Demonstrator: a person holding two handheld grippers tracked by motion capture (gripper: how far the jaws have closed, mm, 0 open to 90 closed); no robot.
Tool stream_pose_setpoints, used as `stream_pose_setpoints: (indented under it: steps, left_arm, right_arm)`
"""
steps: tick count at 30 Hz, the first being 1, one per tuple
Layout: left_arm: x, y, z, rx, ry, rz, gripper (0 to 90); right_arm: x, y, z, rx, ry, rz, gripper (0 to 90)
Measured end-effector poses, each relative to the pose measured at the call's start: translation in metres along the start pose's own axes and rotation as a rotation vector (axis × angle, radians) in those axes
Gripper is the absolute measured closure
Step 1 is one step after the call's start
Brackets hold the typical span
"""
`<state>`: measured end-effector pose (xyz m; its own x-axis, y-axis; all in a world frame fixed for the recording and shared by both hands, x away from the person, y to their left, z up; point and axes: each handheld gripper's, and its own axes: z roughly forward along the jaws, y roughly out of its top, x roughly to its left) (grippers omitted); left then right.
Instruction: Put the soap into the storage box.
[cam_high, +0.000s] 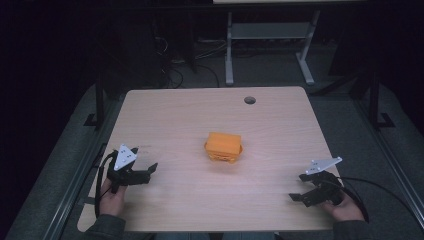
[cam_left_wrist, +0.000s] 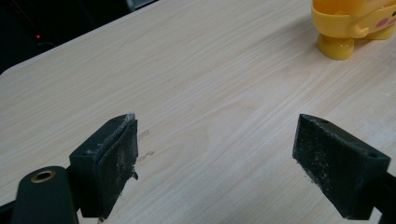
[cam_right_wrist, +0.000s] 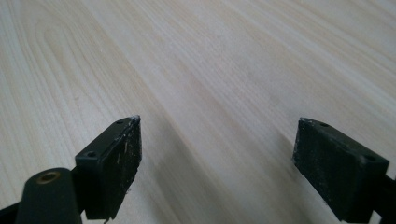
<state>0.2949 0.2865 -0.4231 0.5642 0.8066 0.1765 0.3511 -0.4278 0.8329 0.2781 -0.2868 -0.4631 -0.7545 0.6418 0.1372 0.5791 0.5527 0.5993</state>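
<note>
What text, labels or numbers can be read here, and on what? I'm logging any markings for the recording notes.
None can be read. The orange toy shows no lettering, only a pink spot on its yellow side in the left gripper view. The table, the left gripper and the right gripper bear no legible marks.

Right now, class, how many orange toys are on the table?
1: the orange toy stands near the middle of the table, between the left gripper and right gripper.
</note>
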Motion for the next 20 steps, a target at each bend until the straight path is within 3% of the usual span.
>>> stream_pose_setpoints:
  steps: [16, 20]
  left_arm:
    - [-0.001, 0.0, 0.0, -0.002, -0.004, 0.003, 13.4]
    - [-0.001, 0.001, -0.001, -0.008, -0.002, 0.001, 13.4]
  right_arm:
    - [0.01, -0.023, -0.009, -0.046, -0.017, 0.032, 14.9]
    - [0.018, -0.025, -0.018, -0.083, -0.036, 0.021, 14.9]
